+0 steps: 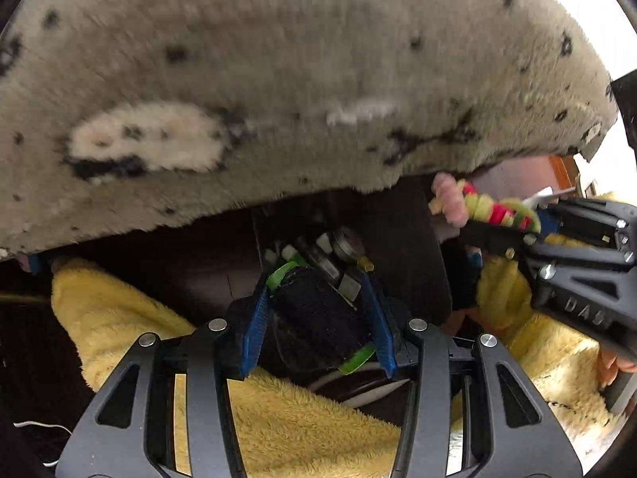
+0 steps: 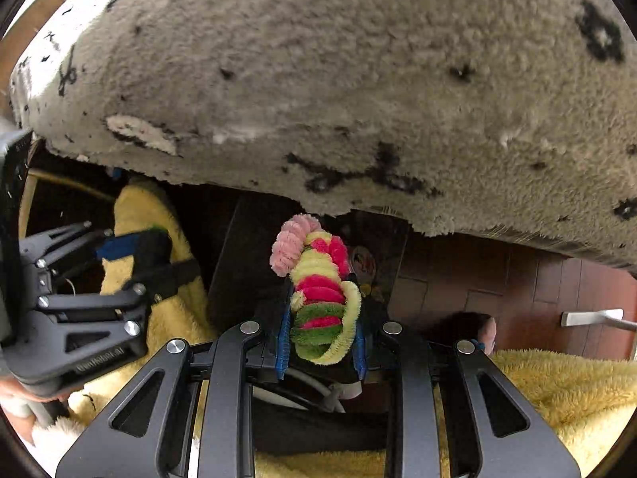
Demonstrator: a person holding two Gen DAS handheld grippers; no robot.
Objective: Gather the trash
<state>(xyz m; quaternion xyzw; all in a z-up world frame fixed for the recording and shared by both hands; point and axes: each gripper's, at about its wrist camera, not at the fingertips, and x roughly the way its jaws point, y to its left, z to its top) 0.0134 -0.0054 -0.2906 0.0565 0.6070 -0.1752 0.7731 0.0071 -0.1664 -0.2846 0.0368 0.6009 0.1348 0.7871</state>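
Observation:
My left gripper (image 1: 320, 302) is shut on a black fuzzy bundle with green bands (image 1: 318, 314), held over a dark bin (image 1: 398, 239) that holds several small bits of trash. My right gripper (image 2: 320, 336) is shut on a coiled pipe-cleaner bundle of pink, yellow, red and green (image 2: 318, 290). That bundle also shows at the right of the left wrist view (image 1: 485, 207), held by the right gripper (image 1: 529, 227). The left gripper shows at the left of the right wrist view (image 2: 139, 247), with the black bundle (image 2: 155, 251) in it.
A beige shaggy rug with black marks (image 1: 278, 59) fills the upper half of both views (image 2: 318, 79). Yellow fleece sleeves (image 1: 119, 318) lie below. Red-brown tiled floor (image 2: 517, 279) is at the right, with a white object (image 2: 593, 316) on it.

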